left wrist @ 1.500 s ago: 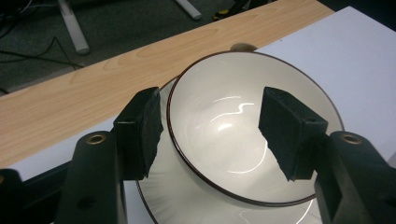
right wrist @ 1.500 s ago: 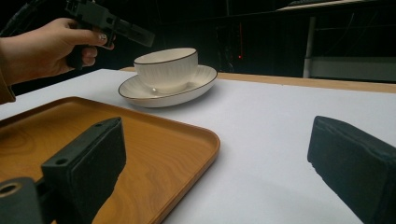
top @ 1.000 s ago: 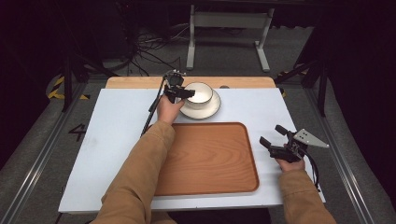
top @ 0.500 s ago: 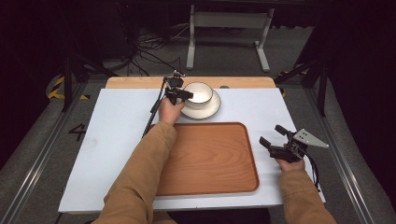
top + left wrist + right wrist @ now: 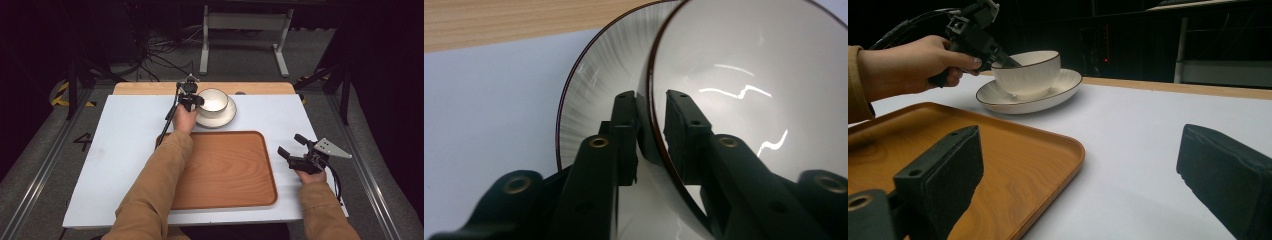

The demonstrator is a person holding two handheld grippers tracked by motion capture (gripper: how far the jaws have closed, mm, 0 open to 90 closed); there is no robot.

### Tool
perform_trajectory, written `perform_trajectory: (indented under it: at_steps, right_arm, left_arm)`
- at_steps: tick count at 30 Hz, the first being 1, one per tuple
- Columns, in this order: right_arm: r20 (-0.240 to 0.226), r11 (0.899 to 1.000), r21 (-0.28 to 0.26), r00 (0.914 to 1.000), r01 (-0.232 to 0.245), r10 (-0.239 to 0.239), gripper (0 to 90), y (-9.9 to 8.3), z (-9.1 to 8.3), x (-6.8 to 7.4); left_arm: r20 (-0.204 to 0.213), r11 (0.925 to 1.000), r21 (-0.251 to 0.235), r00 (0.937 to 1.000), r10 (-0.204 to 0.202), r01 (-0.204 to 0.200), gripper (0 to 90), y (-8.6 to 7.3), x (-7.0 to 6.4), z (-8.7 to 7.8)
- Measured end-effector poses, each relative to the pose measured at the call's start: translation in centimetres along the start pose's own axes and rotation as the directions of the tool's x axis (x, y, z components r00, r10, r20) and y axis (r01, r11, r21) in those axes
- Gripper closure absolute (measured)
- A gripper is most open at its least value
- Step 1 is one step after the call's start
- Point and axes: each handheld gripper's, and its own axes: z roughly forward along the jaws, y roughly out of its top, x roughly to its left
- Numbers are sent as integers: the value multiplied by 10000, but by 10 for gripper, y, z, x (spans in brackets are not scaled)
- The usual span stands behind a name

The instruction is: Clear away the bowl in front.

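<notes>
A white ribbed bowl (image 5: 214,99) with a dark rim stands in a matching saucer (image 5: 227,117) at the back of the white table. My left gripper (image 5: 194,99) is shut on the bowl's left rim. Up close, one finger (image 5: 625,125) lies outside the bowl's wall (image 5: 749,90) and the other inside, above the saucer (image 5: 594,90). My right gripper (image 5: 291,144) is open at the right of the table, with nothing between its wide-apart pads (image 5: 943,170). From it I see the bowl (image 5: 1028,72), the saucer (image 5: 1058,90) and the left gripper (image 5: 993,52).
A wooden tray (image 5: 225,170) lies bare in the middle of the table, between the saucer and the front edge; its corner (image 5: 998,150) is just left of my right gripper. A wooden strip (image 5: 150,88) runs along the table's back edge. A metal stand (image 5: 245,22) stands on the floor behind.
</notes>
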Motion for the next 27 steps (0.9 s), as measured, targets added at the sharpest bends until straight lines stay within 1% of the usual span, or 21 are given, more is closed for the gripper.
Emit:
perform_trajectory:
  at_steps: [1, 2, 3, 12, 14, 16, 18, 20, 21, 22, 25, 27]
  right_arm:
    - [6, 10000, -17, 10000, -8, 8, 55, 0, 0, 0]
    - [6, 10000, -17, 10000, -8, 8, 55, 0, 0, 0]
    - [9, 10000, -11, 10000, -25, 25, 55, 0, 0, 0]
    - [-4, 10000, -14, 10000, -9, 9, 56, 0, -1, 0]
    - [1, 10000, -14, 10000, -5, 5, 56, 0, 0, 0]
    - [-2, 10000, -17, 10000, -9, 9, 56, 0, -1, 0]
    - [7, 10000, -12, 10000, -13, 13, 56, 0, -1, 0]
    - [2, 10000, -10, 10000, -6, 6, 56, 0, -1, 0]
    - [3, 10000, -14, 10000, -8, 8, 56, 0, -1, 0]
    - [10, 10000, -16, 10000, -23, 23, 56, 0, -1, 0]
    - [3, 10000, -10, 10000, -17, 17, 56, 0, -1, 0]
    - [3, 10000, -6, 10000, -21, 21, 56, 0, -1, 0]
  left_arm:
    - [-45, 10000, -39, 10000, -27, 27, 806, 0, -1, 0]
    - [-107, 10000, -41, 9999, 72, -72, 806, 0, -1, 0]
    - [-73, 9999, -26, 9999, 141, -141, 809, 0, -2, 1]
    - [-249, 10000, -35, 9997, -8, 7, 819, -1, -6, 1]
    - [-269, 9999, -104, 9996, 68, -71, 821, -1, -7, 1]
    - [-143, 9999, -148, 9999, 48, -50, 824, -2, -6, 1]
    - [141, 9996, -174, 9997, -204, 207, 824, -1, -4, 1]
    - [224, 9998, -152, 9996, -149, 152, 824, -1, -4, 0]
    - [349, 9998, -111, 9992, -177, 181, 824, -1, -4, 0]
    - [435, 9999, -116, 9990, -121, 126, 823, -1, -4, -1]
    - [503, 9998, -113, 9986, -159, 165, 820, -1, -5, -4]
    - [507, 10000, -73, 9987, 22, -18, 819, 0, -6, -6]
